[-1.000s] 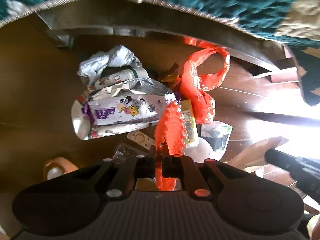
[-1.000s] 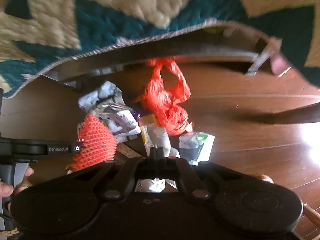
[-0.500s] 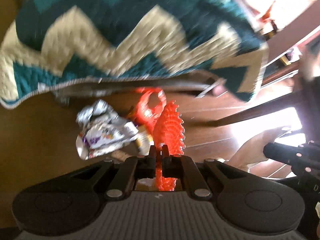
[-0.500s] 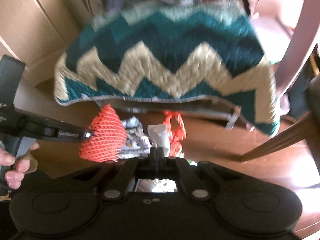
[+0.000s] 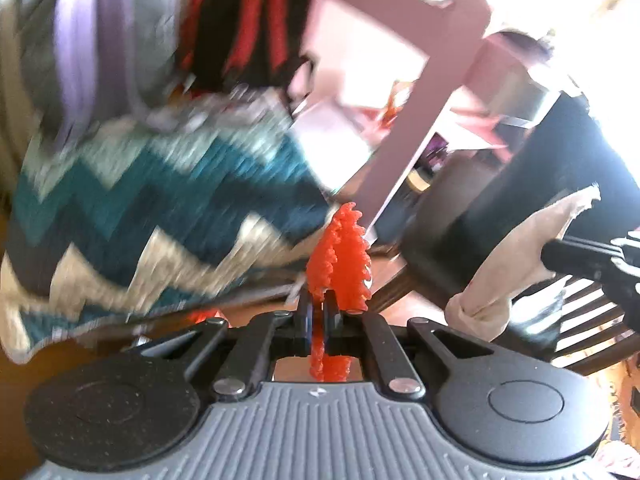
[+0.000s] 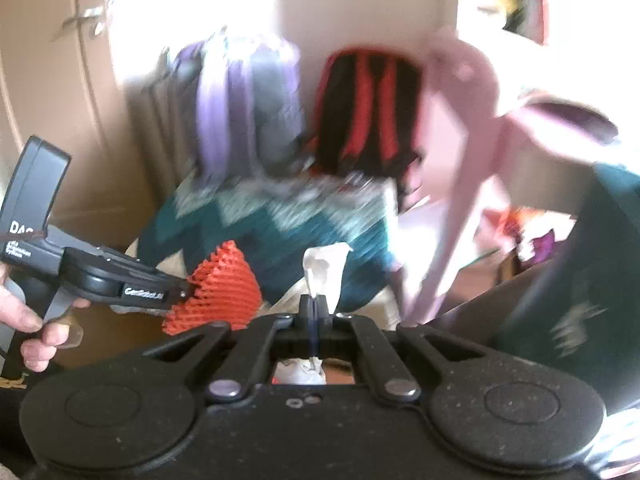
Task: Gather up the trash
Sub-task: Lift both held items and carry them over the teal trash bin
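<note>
Both tongs carry trash in front of the zigzag blanket.
Left tongs clamp the orange foam net; right tongs clamp a crumpled white wrapper, both pieces sticking up past the tips.

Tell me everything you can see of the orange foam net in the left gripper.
The orange foam net is a soft mesh sleeve with scalloped edges, flattened to a fan in the right wrist view. The left gripper is shut on its lower part; a short end pokes out behind the jaws. It stands up off the floor, touching nothing else visible, in front of the zigzag blanket.
</note>
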`<state>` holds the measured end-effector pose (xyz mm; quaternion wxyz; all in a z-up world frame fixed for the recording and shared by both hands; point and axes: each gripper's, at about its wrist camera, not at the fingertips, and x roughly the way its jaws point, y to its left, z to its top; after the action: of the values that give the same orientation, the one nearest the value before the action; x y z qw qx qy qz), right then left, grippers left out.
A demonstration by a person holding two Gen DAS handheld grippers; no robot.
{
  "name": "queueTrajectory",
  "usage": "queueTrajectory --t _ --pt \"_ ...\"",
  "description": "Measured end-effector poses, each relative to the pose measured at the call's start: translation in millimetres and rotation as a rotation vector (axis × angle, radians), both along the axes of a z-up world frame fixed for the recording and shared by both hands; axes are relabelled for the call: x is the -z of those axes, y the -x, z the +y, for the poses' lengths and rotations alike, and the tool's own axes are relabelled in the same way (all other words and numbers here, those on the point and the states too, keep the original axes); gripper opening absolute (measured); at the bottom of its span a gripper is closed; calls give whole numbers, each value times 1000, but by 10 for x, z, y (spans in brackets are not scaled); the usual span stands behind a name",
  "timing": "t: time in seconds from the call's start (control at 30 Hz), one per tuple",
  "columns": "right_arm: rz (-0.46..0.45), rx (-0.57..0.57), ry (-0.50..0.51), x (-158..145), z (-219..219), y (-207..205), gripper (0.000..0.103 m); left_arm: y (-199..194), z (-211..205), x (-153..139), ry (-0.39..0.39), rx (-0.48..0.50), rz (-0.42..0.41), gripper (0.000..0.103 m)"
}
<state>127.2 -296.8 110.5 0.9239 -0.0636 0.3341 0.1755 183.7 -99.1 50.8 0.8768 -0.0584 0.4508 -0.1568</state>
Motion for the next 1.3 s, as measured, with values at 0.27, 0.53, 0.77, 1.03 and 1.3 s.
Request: queueTrajectory --t 0.27,0.53,0.77,1.03,1.3 --pt "-187 168 7 -888 -840 76 0 -208 -853 -1012 30 114 -142 5" --pt "-268 358 44 -1238 -1631 -56 0 -347 -1950 -1820 45 267 -264 5" --pt "-217 470 54 -1047 -2187 -216 0 -496 -2917 -1937 42 373 -291 5" --pt "-99 489 39 -660 -2526 -326 0 -641 -3582 -1445 -49 443 -220 5" --pt "-33 478 37 -523 -2571 -377 12 -792 -3812 -1082 -116 470 -143 5"
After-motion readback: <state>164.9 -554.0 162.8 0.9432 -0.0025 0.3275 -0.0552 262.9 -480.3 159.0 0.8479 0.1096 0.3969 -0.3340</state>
